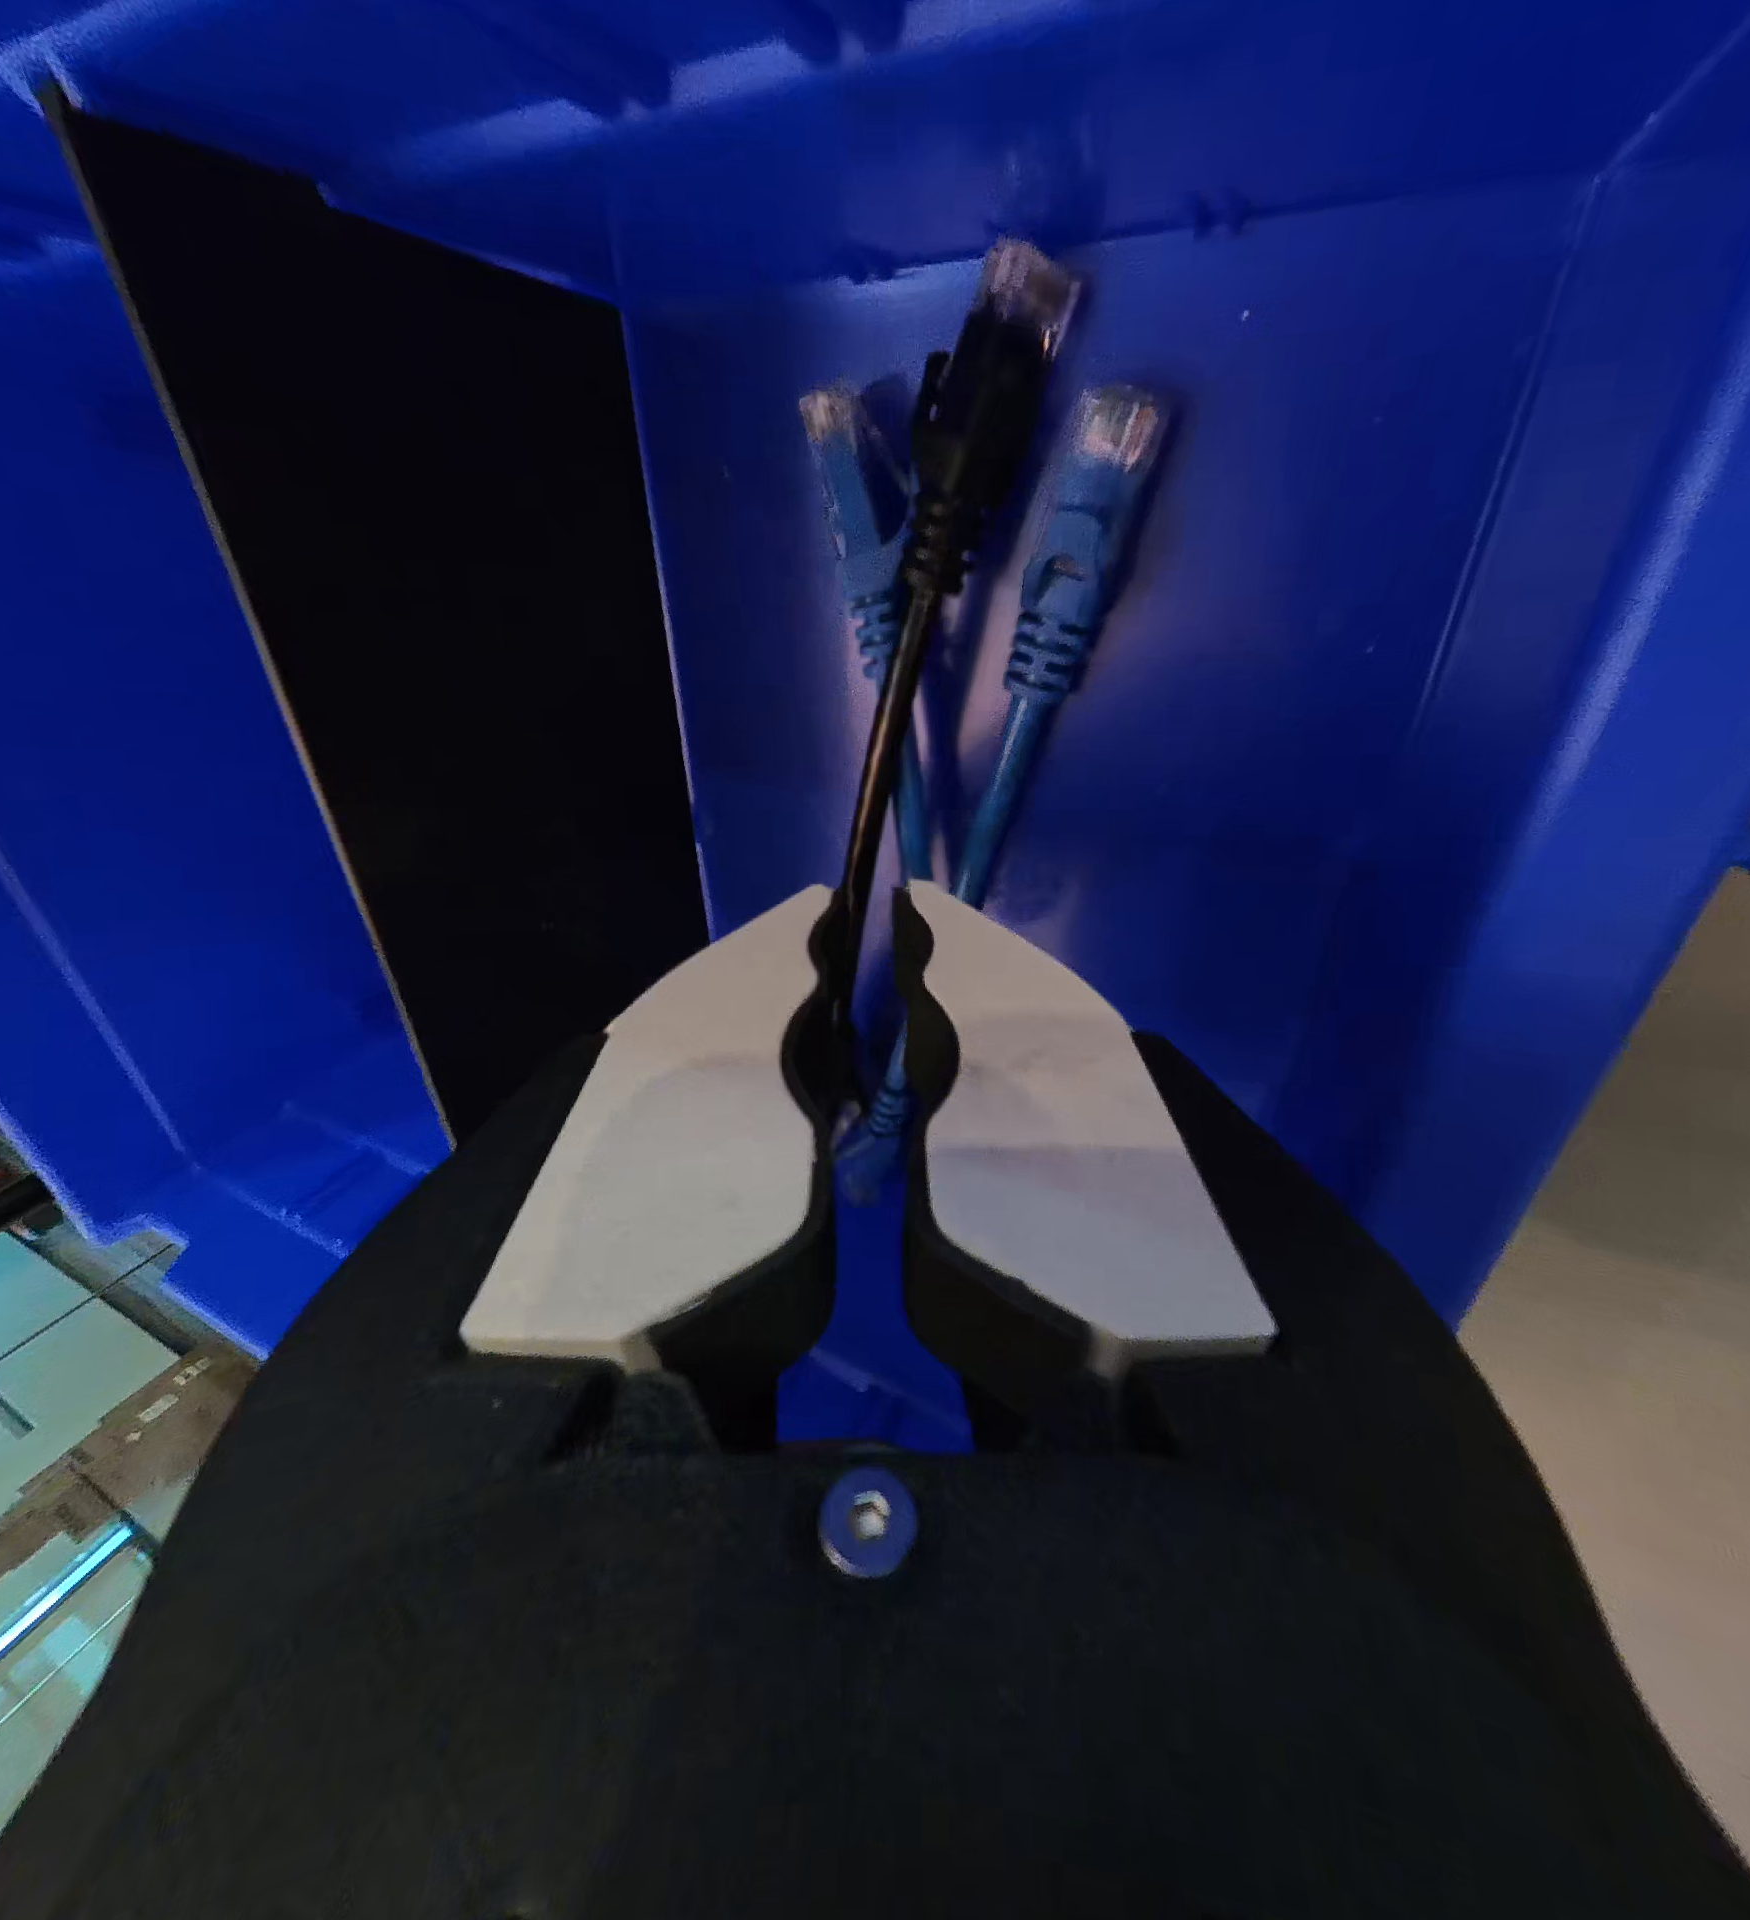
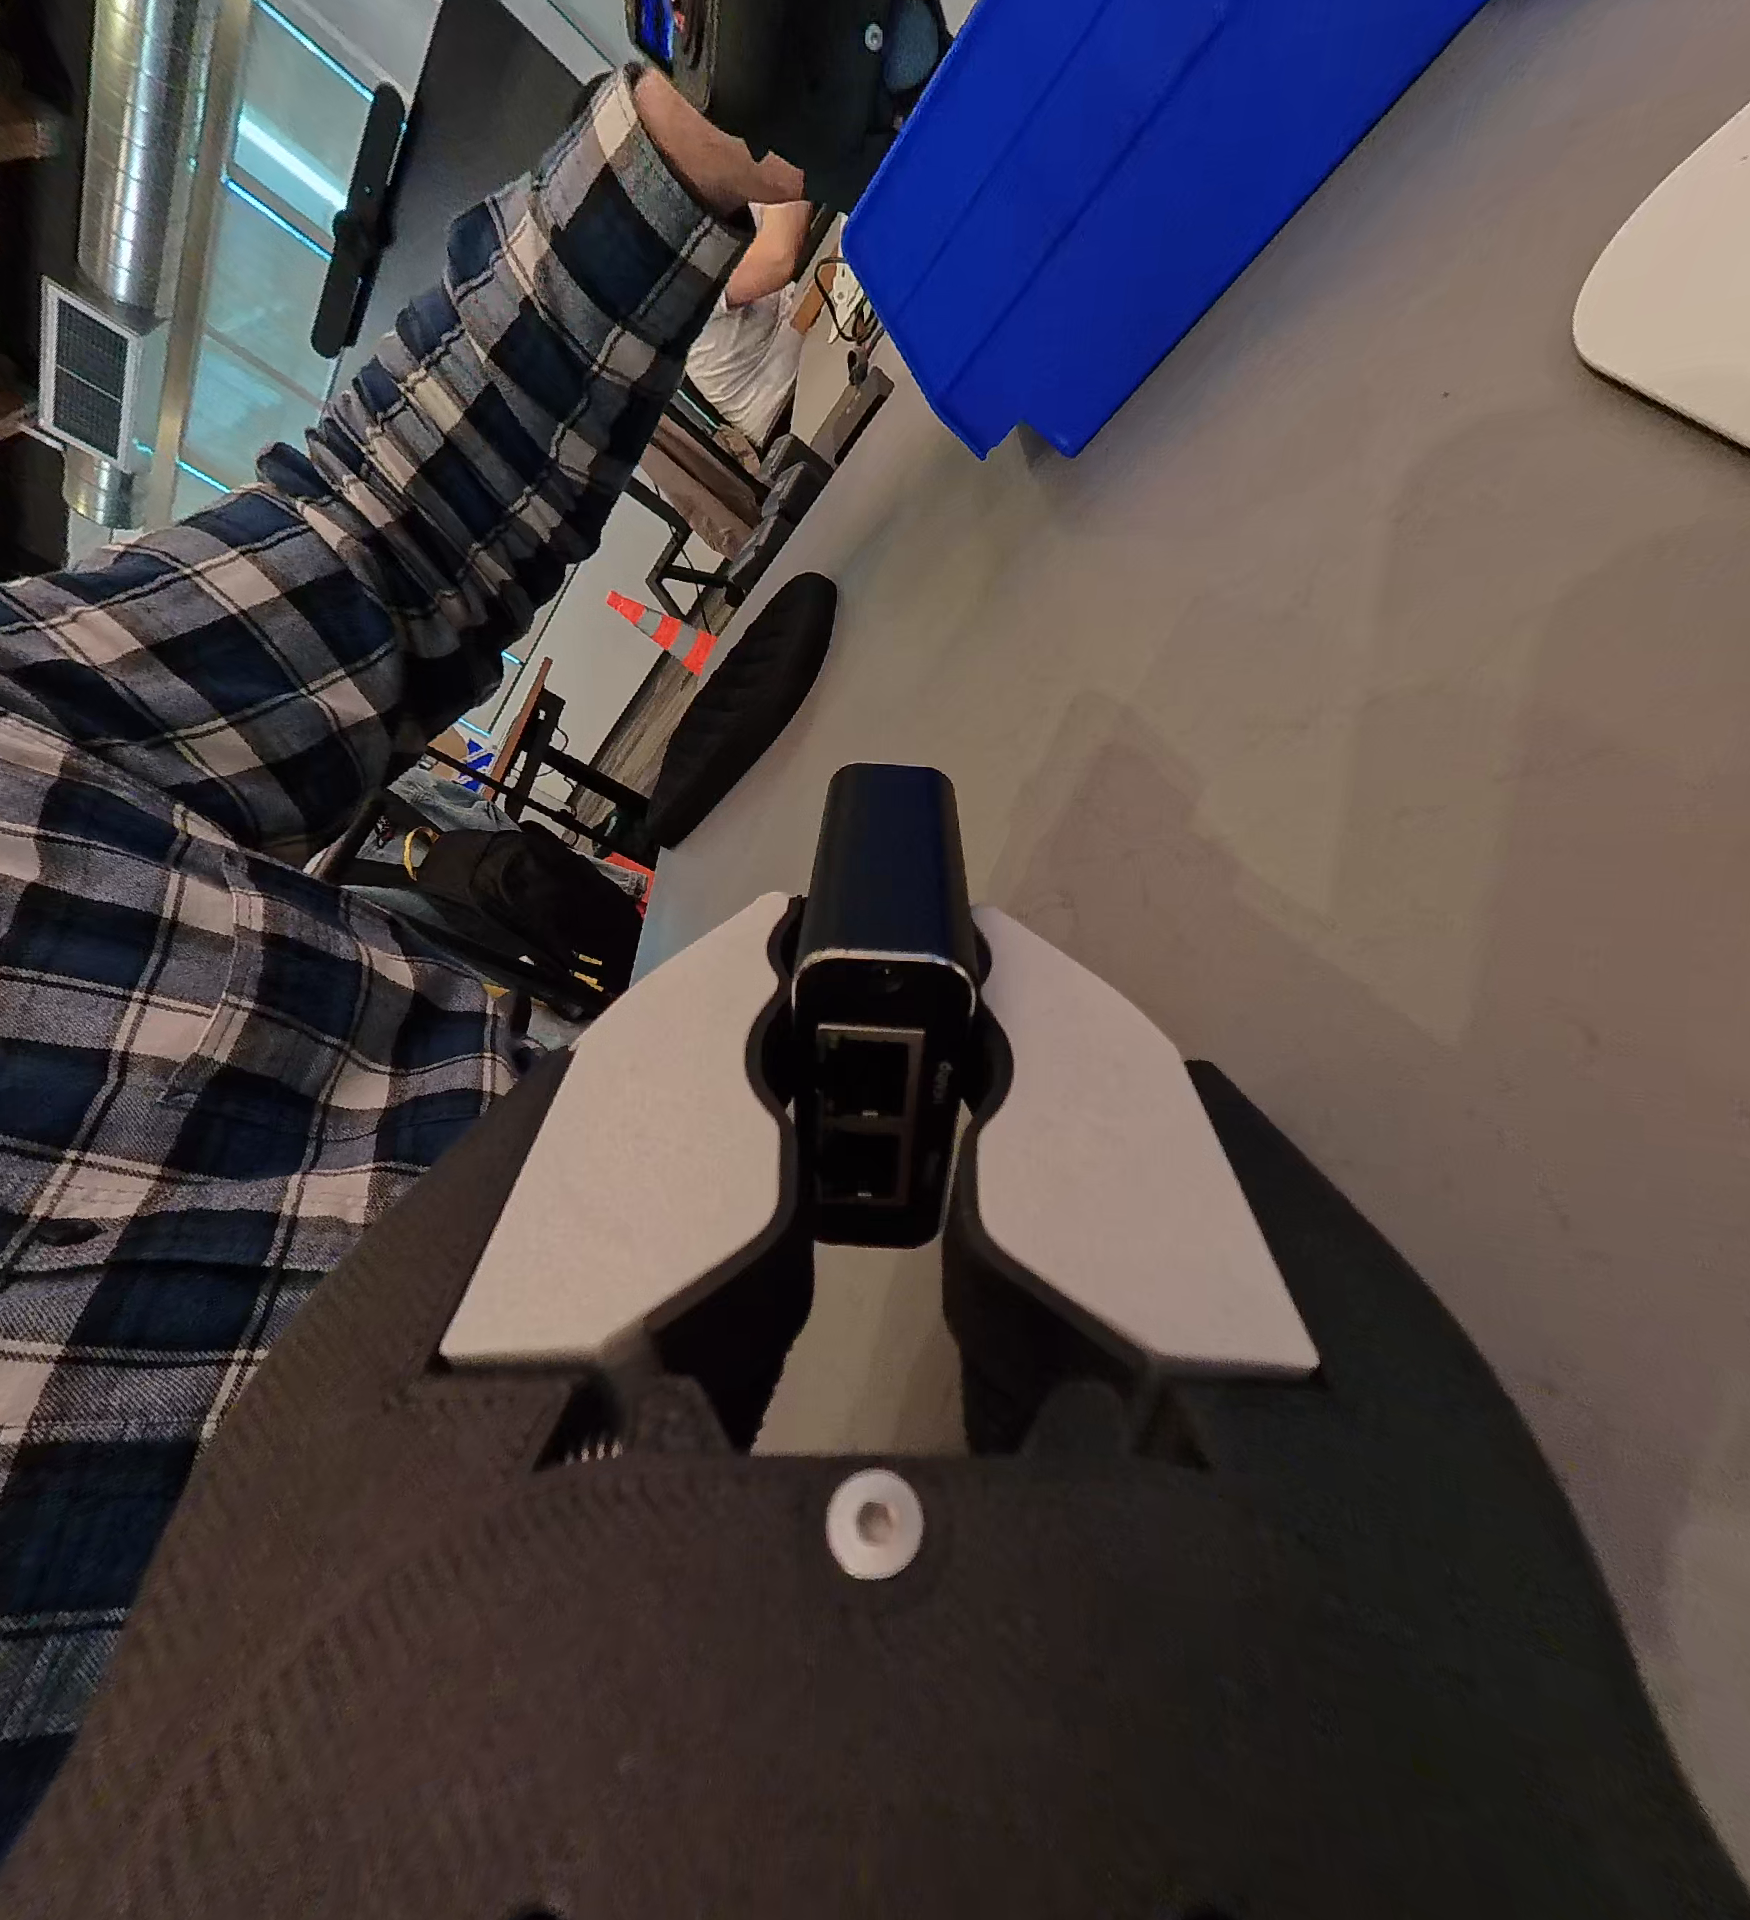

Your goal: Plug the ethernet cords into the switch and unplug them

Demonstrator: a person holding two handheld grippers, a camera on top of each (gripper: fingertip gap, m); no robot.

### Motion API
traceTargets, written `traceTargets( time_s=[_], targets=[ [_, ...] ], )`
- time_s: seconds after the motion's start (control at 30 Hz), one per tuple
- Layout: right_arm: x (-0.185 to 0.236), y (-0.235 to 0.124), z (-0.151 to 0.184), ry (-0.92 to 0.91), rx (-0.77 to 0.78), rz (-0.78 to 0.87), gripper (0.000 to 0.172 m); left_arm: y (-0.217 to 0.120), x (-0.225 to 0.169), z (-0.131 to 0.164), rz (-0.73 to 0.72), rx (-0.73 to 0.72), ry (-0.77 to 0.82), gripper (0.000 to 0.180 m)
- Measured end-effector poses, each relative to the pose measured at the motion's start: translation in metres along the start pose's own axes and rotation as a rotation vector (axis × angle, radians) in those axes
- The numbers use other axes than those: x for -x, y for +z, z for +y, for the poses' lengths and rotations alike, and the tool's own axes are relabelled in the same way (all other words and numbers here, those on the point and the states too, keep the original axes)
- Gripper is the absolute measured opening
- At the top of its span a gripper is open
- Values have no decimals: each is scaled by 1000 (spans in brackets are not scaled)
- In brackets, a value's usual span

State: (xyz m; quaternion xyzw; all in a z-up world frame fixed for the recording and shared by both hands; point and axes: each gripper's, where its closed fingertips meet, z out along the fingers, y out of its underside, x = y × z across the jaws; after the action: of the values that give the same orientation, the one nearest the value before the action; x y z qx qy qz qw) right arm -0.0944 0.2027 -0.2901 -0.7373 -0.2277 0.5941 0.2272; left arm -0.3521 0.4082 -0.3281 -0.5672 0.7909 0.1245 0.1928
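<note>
Left fingers (image 1: 855, 914): narrow, pinching black cord (image 1: 892, 717) in blue bin (image 1: 1473, 520).
Right fingers (image 2: 886, 935): clamping black switch (image 2: 886, 935).
Advice: we lift slowly, steadying the switch.

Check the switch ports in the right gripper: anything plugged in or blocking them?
Nothing visible. The switch, clamped in the right gripper, shows two empty ports facing the camera. The black cord sits in the left gripper, inside the blue bin.
</note>
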Motion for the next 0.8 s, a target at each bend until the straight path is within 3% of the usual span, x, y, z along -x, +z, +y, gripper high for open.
traceTargets(
  time_s=[0.03,0.3,0.4,0.8],
  targets=[
    [0,0,0,0,0,1,27,0,-3,0,26,4,-2,0],
    [0,0,1,-1,4,1,27,1,2,0,6,10,14,0],
    [0,0,1,0,5,1,27,3,8,-3,-14,5,37,17],
    [0,1,1,1,9,-5,27,12,16,-3,182,15,14,14]
  ],
)
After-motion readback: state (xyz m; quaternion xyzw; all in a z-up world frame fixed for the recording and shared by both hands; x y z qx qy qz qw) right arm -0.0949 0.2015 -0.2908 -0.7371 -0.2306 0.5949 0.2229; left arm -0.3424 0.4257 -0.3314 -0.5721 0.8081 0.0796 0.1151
